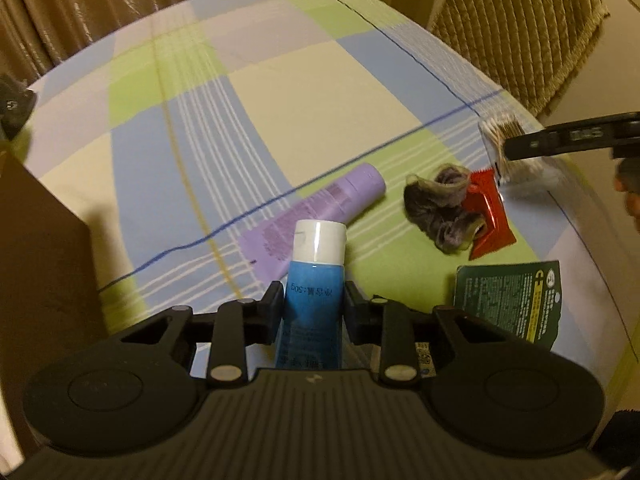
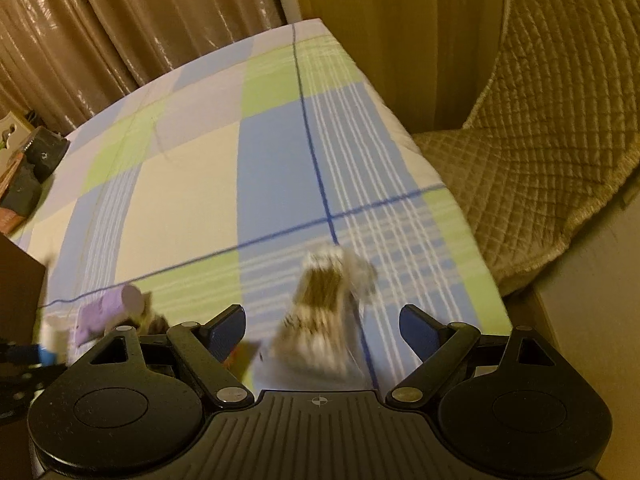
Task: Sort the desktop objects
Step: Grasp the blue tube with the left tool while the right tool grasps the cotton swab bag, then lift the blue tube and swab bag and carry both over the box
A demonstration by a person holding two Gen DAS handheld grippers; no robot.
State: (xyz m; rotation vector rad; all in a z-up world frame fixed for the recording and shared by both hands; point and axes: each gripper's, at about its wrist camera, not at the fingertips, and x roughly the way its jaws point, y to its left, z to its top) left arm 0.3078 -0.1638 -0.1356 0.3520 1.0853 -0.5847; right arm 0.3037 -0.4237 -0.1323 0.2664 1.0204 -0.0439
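Note:
My left gripper [image 1: 313, 302] is shut on a blue tube with a white cap [image 1: 316, 264], held above the plaid cloth. Past it lie a purple tube [image 1: 316, 208], a grey-purple scrunchie [image 1: 440, 208], a red sachet [image 1: 490, 216] and a dark green packet [image 1: 510, 300]. My right gripper [image 2: 322, 330] is open, its fingers wide on either side of a clear pack of cotton swabs [image 2: 320, 312], which is blurred and lies on the cloth. In the left wrist view the right gripper's fingers [image 1: 560, 140] reach over the swab pack [image 1: 506, 148].
A brown box wall [image 1: 44, 272] stands at the left, also seen in the right wrist view as a brown box wall [image 2: 18, 304]. A quilted chair [image 2: 540, 160] stands off the table's right edge. Dark items [image 2: 36, 168] sit at the far left. The plaid tablecloth [image 1: 260, 112] stretches beyond.

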